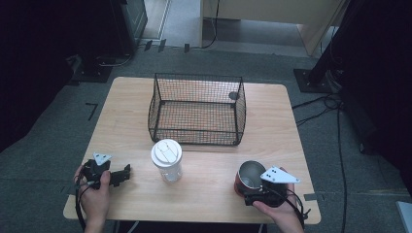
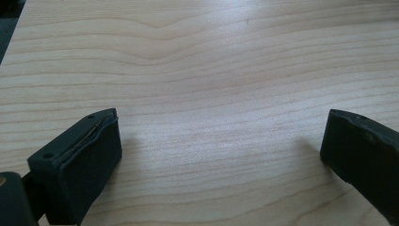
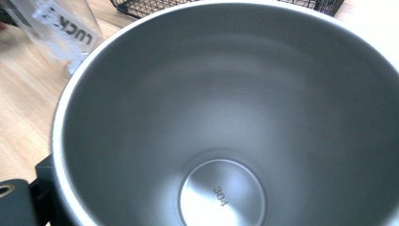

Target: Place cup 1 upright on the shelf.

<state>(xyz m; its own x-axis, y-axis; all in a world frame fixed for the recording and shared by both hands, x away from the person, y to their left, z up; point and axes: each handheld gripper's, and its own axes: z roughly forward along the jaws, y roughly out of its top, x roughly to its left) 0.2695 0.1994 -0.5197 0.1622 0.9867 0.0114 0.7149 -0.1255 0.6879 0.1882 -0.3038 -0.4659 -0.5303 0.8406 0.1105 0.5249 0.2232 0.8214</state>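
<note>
A steel cup (image 1: 249, 175) with a red outside stands at the table's front right, and my right gripper (image 1: 256, 190) is shut on it from the near side. In the right gripper view the cup's shiny inside (image 3: 226, 117) faces the camera, with "304" stamped on its bottom. A clear plastic cup (image 1: 167, 160) with a white lid stands at the front middle. My left gripper (image 1: 127, 173) is at the front left, open and holding nothing, its jaws pointing right toward the clear cup. Between its jaws, the left gripper (image 2: 221, 136) has bare wood.
A black wire basket (image 1: 197, 131), open on top, sits at the middle back of the wooden table (image 1: 131, 102). The clear cup (image 3: 56, 28) and the basket's edge (image 3: 141, 5) lie just beyond the steel cup. Cables and stands are on the floor around the table.
</note>
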